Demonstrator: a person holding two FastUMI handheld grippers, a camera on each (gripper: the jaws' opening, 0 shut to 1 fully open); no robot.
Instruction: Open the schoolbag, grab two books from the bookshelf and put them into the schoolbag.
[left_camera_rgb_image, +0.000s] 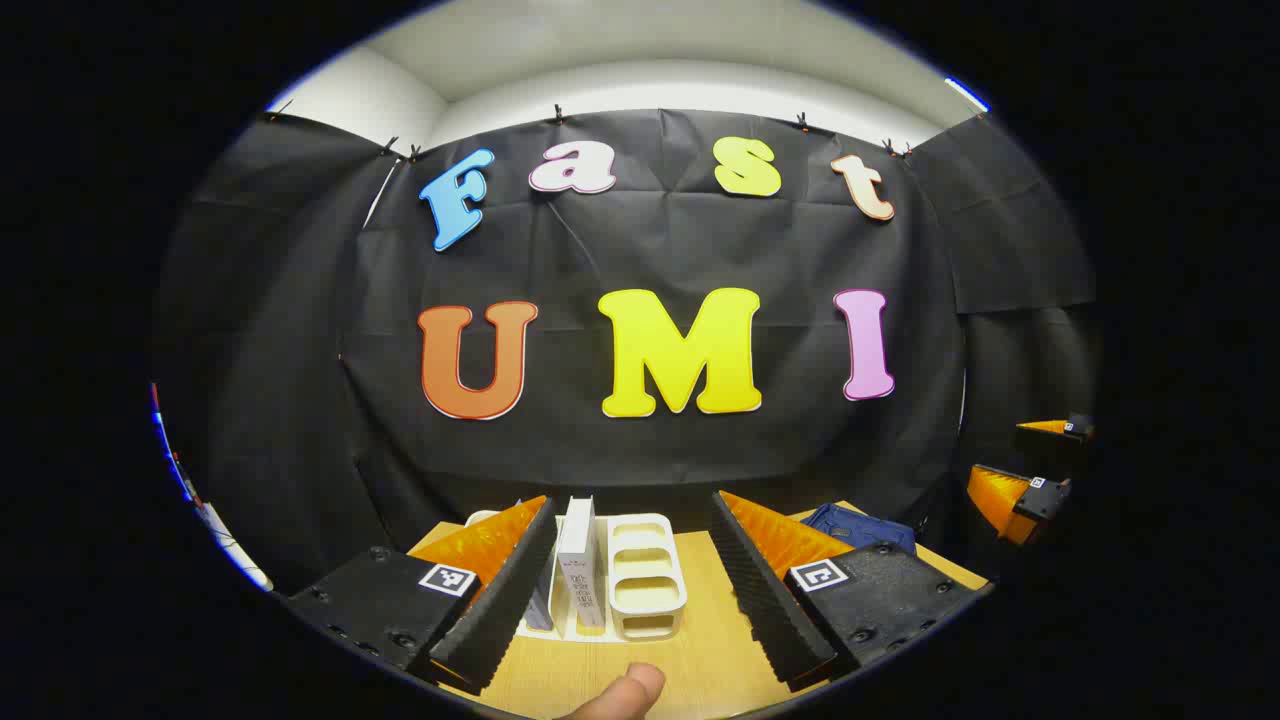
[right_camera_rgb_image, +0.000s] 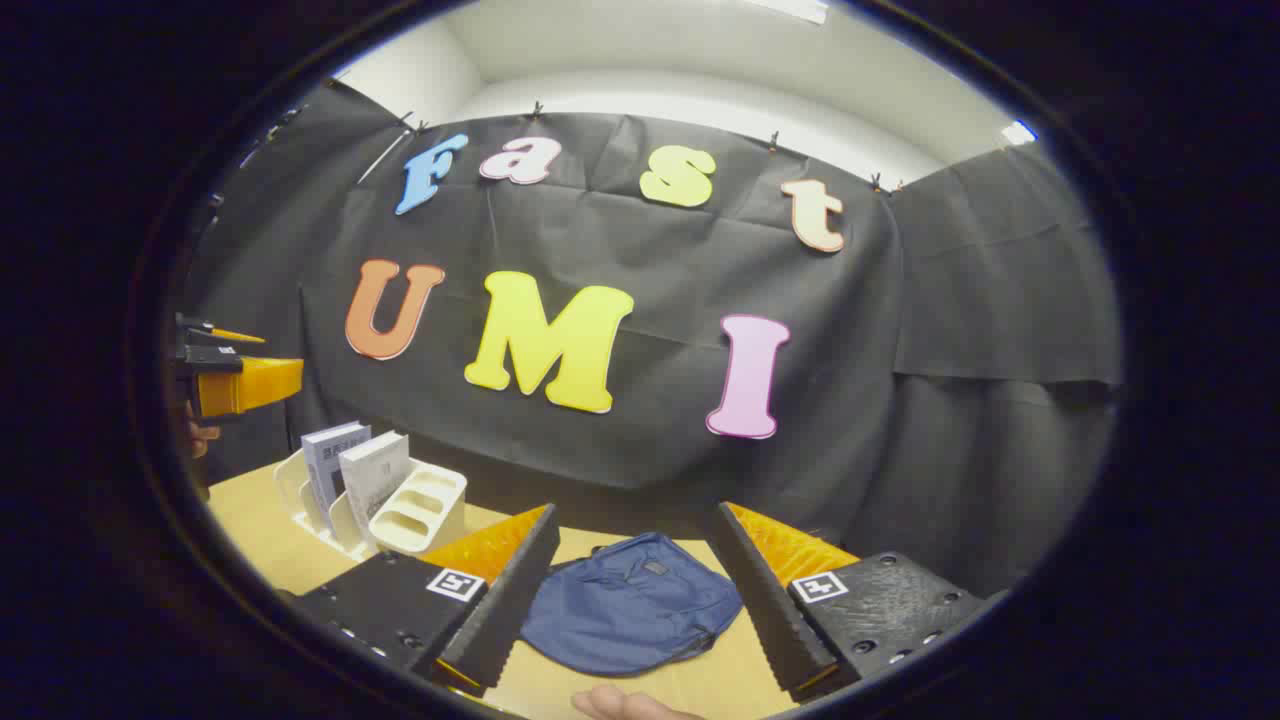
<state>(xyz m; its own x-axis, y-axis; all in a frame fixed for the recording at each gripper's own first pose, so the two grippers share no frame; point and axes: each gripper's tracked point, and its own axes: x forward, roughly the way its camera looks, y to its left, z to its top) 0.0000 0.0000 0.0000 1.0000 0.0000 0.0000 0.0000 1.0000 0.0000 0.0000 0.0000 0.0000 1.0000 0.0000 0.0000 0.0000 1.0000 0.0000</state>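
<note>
A white bookshelf (left_camera_rgb_image: 645, 580) stands on the wooden table (left_camera_rgb_image: 700, 650), with two upright books (left_camera_rgb_image: 577, 560) in its slots. My left gripper (left_camera_rgb_image: 635, 590) is open, its fingers spread either side of the shelf, short of it. The blue schoolbag (right_camera_rgb_image: 630, 605) lies flat and closed on the table. My right gripper (right_camera_rgb_image: 630, 600) is open above the table in front of the schoolbag, fingers wide apart. In the right gripper view the bookshelf (right_camera_rgb_image: 415, 510) and its books (right_camera_rgb_image: 355, 470) stand at the left. A corner of the schoolbag (left_camera_rgb_image: 860, 525) peeks past my left gripper's right finger.
The black cloth wall closes the back of the table. The other gripper (left_camera_rgb_image: 1020, 490) shows at the right edge of the left gripper view and at the left edge (right_camera_rgb_image: 235, 385) of the right gripper view. A fingertip (left_camera_rgb_image: 625, 695) of the holding hand sits at the bottom.
</note>
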